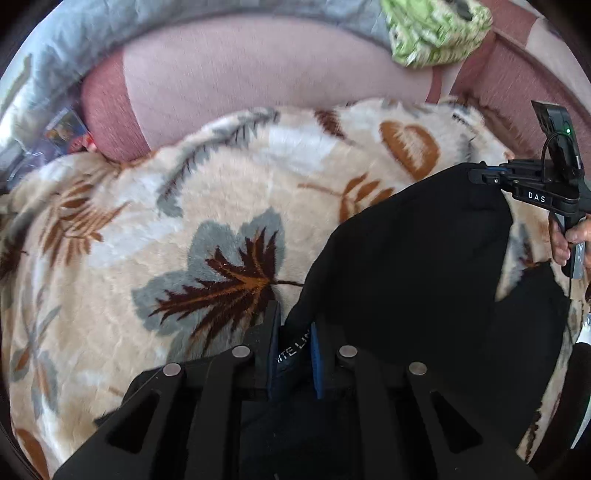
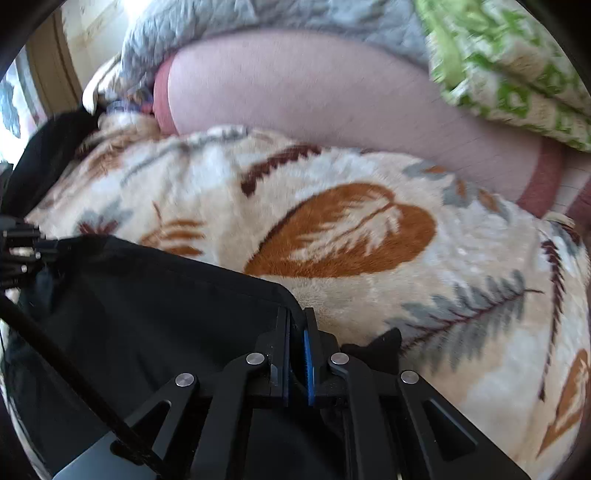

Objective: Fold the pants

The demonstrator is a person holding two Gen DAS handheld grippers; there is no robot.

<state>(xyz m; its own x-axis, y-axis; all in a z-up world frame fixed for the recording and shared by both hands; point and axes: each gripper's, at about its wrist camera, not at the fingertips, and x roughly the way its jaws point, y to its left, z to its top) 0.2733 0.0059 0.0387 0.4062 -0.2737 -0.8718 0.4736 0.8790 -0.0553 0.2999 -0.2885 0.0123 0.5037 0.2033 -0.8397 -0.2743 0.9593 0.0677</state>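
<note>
The black pants [image 1: 413,258] hang stretched between my two grippers above a leaf-print fleece blanket [image 1: 147,229]. My left gripper [image 1: 294,325] is shut on one corner of the pants, where a strip with white lettering shows between the blue pads. My right gripper [image 2: 296,321] is shut on the other corner of the pants [image 2: 155,314]. The right gripper also shows in the left wrist view [image 1: 476,175], at the far right, pinching the cloth's upper corner. Part of the left gripper shows at the left edge of the right wrist view [image 2: 22,243].
The blanket [image 2: 369,221] covers a sofa with a pink backrest [image 1: 258,74]. A green patterned cushion [image 1: 436,29] and a grey quilt [image 1: 74,44] lie on the backrest. A window frame [image 2: 55,74] shows at the far left.
</note>
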